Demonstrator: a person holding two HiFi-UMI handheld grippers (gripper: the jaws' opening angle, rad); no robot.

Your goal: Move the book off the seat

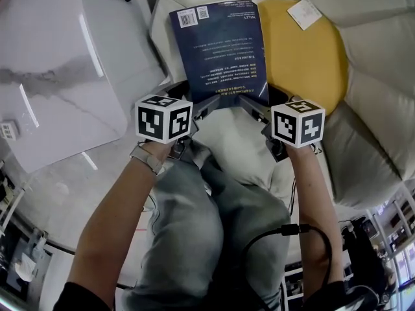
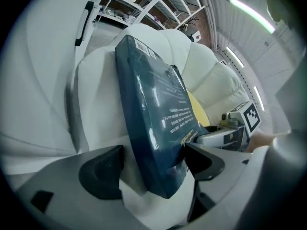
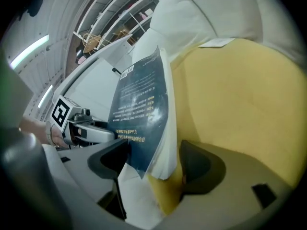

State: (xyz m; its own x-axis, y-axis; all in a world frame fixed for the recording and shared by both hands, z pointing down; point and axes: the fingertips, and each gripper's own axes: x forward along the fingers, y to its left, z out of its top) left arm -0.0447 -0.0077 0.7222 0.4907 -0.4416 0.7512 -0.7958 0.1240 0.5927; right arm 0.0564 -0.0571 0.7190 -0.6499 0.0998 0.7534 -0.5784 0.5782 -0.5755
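Book [image 1: 217, 50]: dark blue, back cover up (barcode at the far corner). It lies on the white seat cushion [image 1: 230, 138], its right part over the yellow cushion [image 1: 305, 57].
Left gripper [image 1: 202, 105]: at the book's near left corner with jaws spread wide. The corner stands between them, one pad at the cover, the other apart from the spine.
Right gripper [image 1: 254, 107]: at the near right corner with jaws apart around it. Yellow cushion shows between the page edges and one pad.
Paper tag [image 1: 303, 13]: on the yellow cushion's far edge.
Marbled tabletop [image 1: 58, 76]: left of the seat.
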